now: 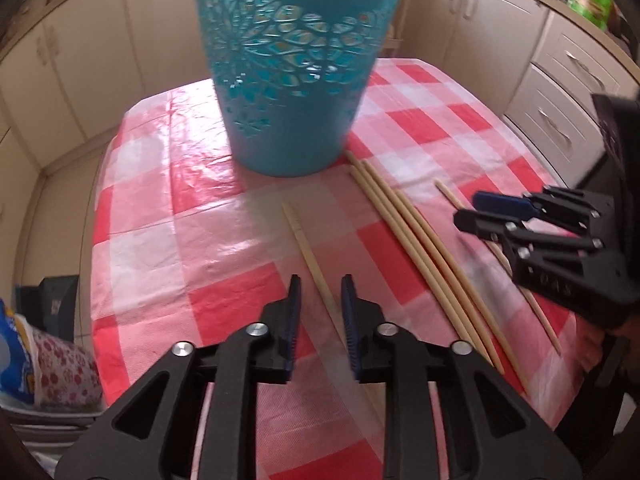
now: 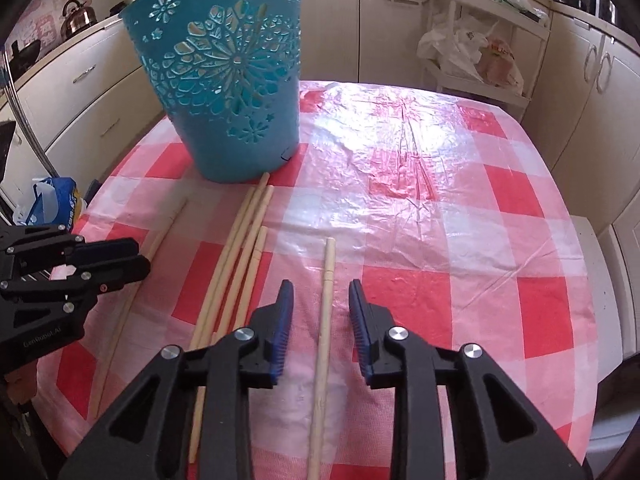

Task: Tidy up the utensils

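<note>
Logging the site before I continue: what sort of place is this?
Most likely a home kitchen: cream cabinets line the walls, a kettle sits on the counter, and a checked tablecloth covers the table.

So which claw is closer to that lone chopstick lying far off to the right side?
The right claw. Its open jaws straddle the lone chopstick, one on each side. The left claw sits on the far side of the chopstick bundle, straddling a different single chopstick.

Home kitchen: cream cabinets [image 2: 400, 12] and drawers [image 1: 560, 92] line the walls, a kettle [image 2: 78, 18] stands on the counter, and a red-checked plastic cloth [image 2: 440, 208] covers the table.
</note>
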A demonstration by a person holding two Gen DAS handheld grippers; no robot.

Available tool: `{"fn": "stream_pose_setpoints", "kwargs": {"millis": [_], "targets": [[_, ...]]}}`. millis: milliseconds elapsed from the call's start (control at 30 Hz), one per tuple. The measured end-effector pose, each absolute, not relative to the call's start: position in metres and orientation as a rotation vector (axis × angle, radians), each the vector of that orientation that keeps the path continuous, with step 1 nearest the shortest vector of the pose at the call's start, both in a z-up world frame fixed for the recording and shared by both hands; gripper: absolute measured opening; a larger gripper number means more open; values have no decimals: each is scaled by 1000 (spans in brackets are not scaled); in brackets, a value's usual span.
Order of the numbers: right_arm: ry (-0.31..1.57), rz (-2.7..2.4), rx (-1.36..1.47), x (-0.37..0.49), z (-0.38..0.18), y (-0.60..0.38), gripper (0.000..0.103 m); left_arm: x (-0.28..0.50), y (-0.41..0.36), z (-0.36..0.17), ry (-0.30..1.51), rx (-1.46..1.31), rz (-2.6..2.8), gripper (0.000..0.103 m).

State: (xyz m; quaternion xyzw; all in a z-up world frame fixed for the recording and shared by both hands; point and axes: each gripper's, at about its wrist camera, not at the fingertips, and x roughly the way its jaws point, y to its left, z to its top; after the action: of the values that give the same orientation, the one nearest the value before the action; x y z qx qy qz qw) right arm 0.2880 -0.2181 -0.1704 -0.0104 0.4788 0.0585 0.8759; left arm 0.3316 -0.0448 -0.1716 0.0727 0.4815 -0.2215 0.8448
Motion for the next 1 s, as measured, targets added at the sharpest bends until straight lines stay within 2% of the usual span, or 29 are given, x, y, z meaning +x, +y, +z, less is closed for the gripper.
{"fn": "stream_pose_setpoints", "kwargs": {"millis": [100, 167, 233, 600, 667, 800, 1000], "targets": [[1007, 131, -33, 290, -173, -217, 29, 338, -45, -174, 1027, 130, -404, 34], [1001, 133, -36, 289, -173, -218, 18, 340, -46, -175, 1027, 120, -381, 34], [997, 129, -31, 290, -173, -220, 13, 341, -50, -176, 1018, 130, -346, 34], [1004, 141, -11, 292, -173, -224, 12, 334, -64, -179, 987, 153, -247, 41], [999, 133, -2, 291, -173, -225, 9, 334, -65, -179, 985, 152, -238, 41], [1009, 138, 17, 292, -173, -227, 8, 335, -68, -180, 987, 148, -225, 48], [1010, 141, -28, 293, -173, -222, 8, 334, -69, -181, 977, 143, -211, 49]]}}
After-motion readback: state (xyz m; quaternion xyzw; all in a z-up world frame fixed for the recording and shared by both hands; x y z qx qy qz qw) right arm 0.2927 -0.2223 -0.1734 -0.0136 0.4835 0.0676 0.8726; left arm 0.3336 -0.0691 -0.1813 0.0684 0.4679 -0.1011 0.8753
